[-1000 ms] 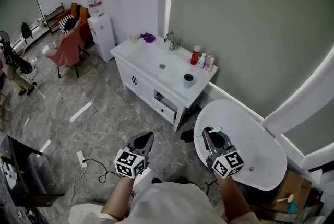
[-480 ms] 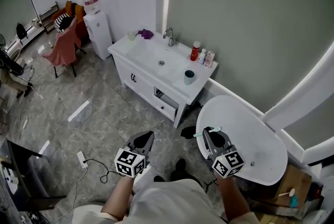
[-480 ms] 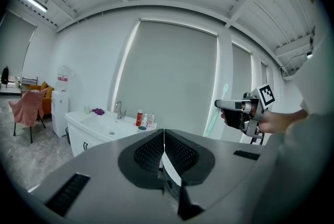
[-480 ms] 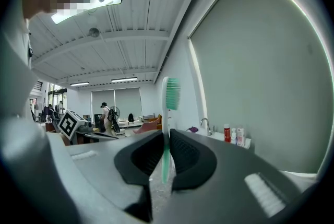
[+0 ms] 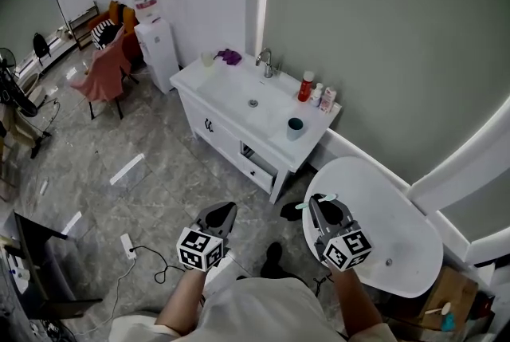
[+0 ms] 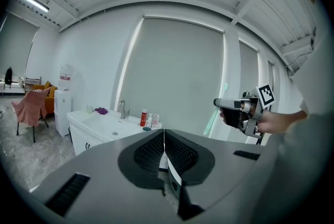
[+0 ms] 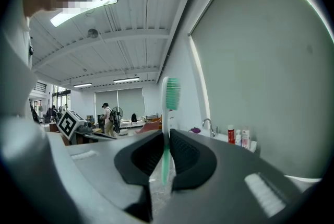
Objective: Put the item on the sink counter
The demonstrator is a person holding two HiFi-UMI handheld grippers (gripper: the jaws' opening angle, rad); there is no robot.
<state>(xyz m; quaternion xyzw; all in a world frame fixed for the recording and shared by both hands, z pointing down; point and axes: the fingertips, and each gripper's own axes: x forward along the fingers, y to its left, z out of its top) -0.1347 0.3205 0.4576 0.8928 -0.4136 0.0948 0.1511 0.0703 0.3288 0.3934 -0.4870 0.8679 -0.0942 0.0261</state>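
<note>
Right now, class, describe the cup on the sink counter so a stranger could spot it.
Find the white sink counter against the grey wall. At its end nearest the round table stands the cup: short, dark teal, alone in front of the taller bottles.

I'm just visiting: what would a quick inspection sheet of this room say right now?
Surface: white sink counter, basin in its middle, some way ahead across the floor.
Job's things: green-and-white toothbrush, upright, not yet on the counter.
Clutter: red bottle, dark cup, purple cloth on the counter.
Grippers: right gripper shut on the toothbrush; left gripper shut, empty.
Cables: power strip with a black cord on the floor.
Surroundings: round white table, water dispenser.
</note>
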